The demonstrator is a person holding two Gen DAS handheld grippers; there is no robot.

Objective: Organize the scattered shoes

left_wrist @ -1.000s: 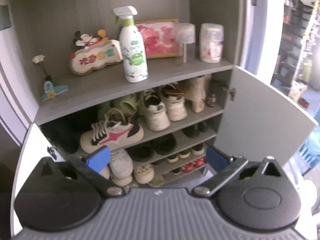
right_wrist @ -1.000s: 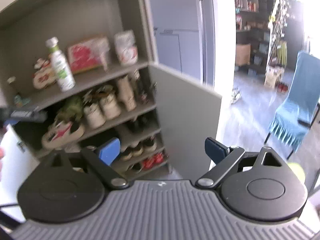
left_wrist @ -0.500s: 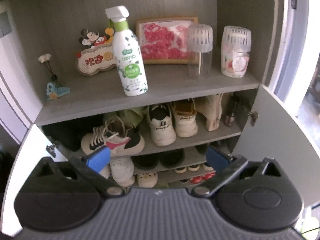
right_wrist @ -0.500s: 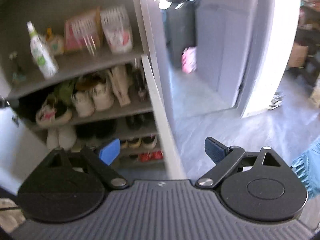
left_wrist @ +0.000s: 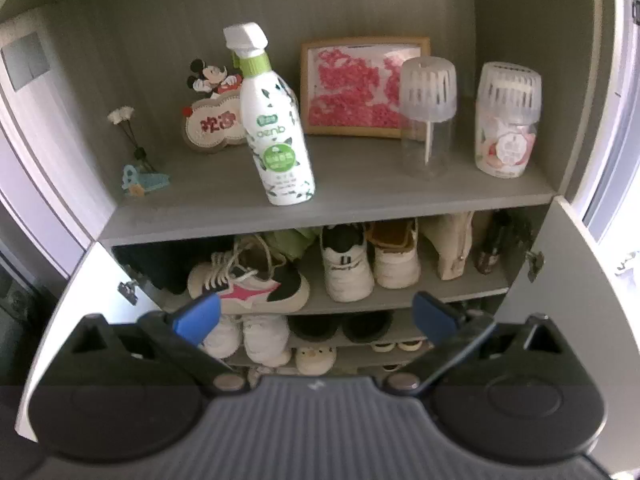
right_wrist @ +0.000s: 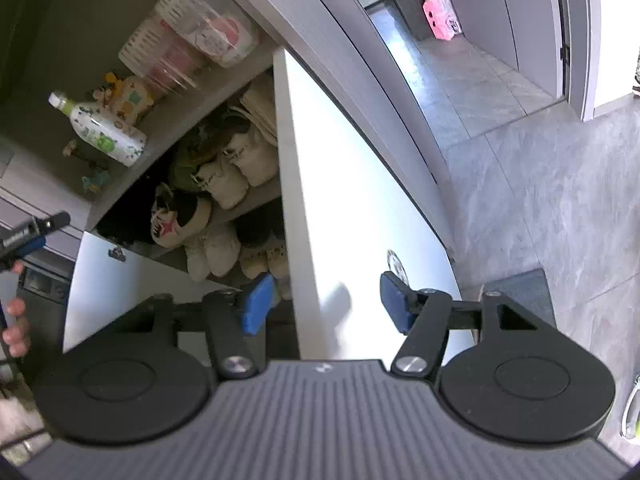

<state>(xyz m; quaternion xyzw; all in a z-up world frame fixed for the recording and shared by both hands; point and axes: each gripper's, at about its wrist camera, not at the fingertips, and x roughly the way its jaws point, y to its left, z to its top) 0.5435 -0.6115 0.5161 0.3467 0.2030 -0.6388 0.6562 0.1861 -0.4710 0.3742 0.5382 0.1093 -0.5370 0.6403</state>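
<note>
The open shoe cabinet [left_wrist: 328, 210] fills the left wrist view. On its upper shoe shelf lie a cream sneaker with a pink star [left_wrist: 248, 284] and a white pair [left_wrist: 348, 268], with more white shoes [left_wrist: 264, 336] on the shelf below. My left gripper [left_wrist: 316, 316] hangs open in front of these shelves, holding nothing. In the right wrist view my right gripper [right_wrist: 325, 304] straddles the edge of the cabinet's open right door [right_wrist: 360, 216]. Its jaws are closing with the door panel between them, and the pads [right_wrist: 256, 304] stand clear of it. The star sneaker [right_wrist: 176, 224] shows beyond.
The top shelf carries a spray bottle [left_wrist: 276, 140], a cartoon sign [left_wrist: 212, 120], a framed picture [left_wrist: 360, 88] and two deodoriser jars [left_wrist: 506, 120]. The left door [left_wrist: 72, 300] stands open. A grey floor [right_wrist: 540, 160], a mat [right_wrist: 520, 292] and a pink box [right_wrist: 440, 12] lie to the right. A hand [right_wrist: 16, 320] is at the far left.
My right gripper swung down to the door's edge and its jaws narrowed around the panel. My left gripper shifted to face the cabinet more squarely, still open.
</note>
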